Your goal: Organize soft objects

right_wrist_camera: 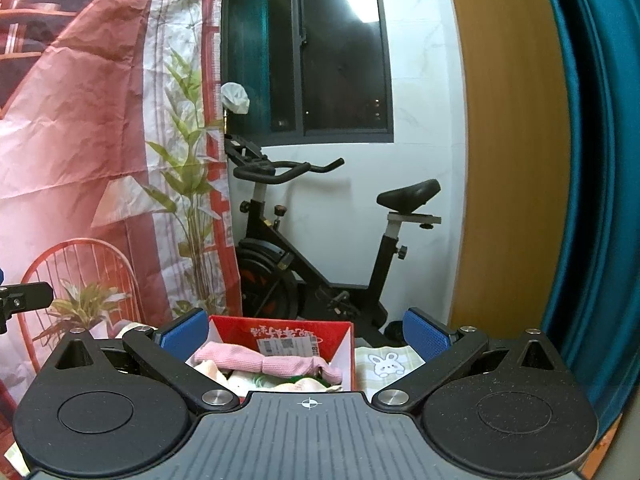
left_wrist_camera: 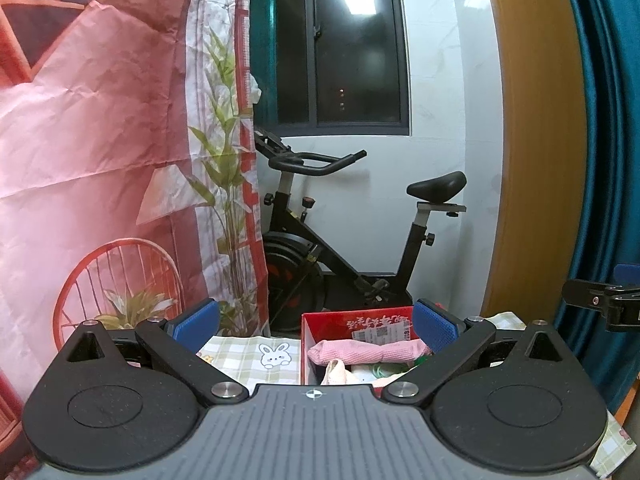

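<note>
A red cardboard box stands on a checked cloth with a rabbit print. Inside lie a rolled pink cloth and other soft pieces in cream and green, partly hidden by the gripper bodies. My left gripper is open above the table, its blue pads spread wide with nothing between them; the box sits toward its right finger. My right gripper is also open and empty, held above the box. Part of the right gripper shows at the left wrist view's right edge.
A black exercise bike stands behind the table under a dark window. A printed red and white backdrop hangs on the left. A wooden panel and teal curtain fill the right.
</note>
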